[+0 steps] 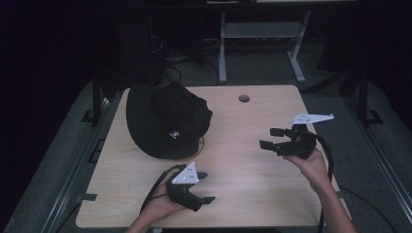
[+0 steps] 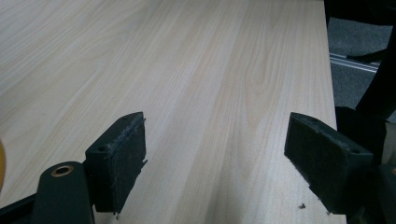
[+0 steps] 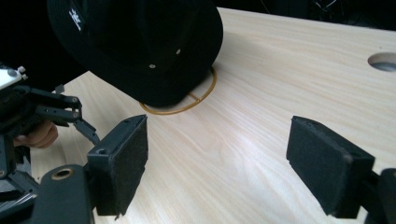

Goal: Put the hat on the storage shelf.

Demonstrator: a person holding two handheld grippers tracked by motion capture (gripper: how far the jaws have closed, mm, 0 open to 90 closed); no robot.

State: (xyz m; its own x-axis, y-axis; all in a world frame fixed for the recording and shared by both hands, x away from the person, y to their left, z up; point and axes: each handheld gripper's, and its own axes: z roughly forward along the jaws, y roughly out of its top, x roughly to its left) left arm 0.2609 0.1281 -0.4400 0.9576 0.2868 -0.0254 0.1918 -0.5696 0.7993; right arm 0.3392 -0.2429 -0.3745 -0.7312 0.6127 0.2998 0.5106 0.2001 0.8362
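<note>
The left gripper (image 1: 206,187) sits at the bottom centre of the high view, held low over the near edge of the table (image 1: 252,194) with its 2 jaws spread wide and nothing between them. In its own view the pads (image 2: 120,158) frame only bare pale wood, so it seems parked there, ready rather than working. A hand (image 1: 163,206) cups it from below, which keeps the jaws level with the tabletop.

The right gripper (image 1: 268,138) hovers at the right middle of the high view, also gaping wide and empty. Its jaws point left across the table, and its own view looks straight at the hat, which suggests this one is lined up to make the reach.

Farther back, in the upper left of the tabletop, lies the black hat (image 1: 165,119), brim down and crown up, with a small white logo on the side facing the camera. It rests on a thin yellow ring (image 3: 196,100) marked on the wood, covering most of it; a curved piece shows at the near edge of the brim. The ring probably marks a set spot for the hat.

Beyond it, a round cable hole (image 1: 244,98) sits near the far edge, well apart from both grippers.
</note>
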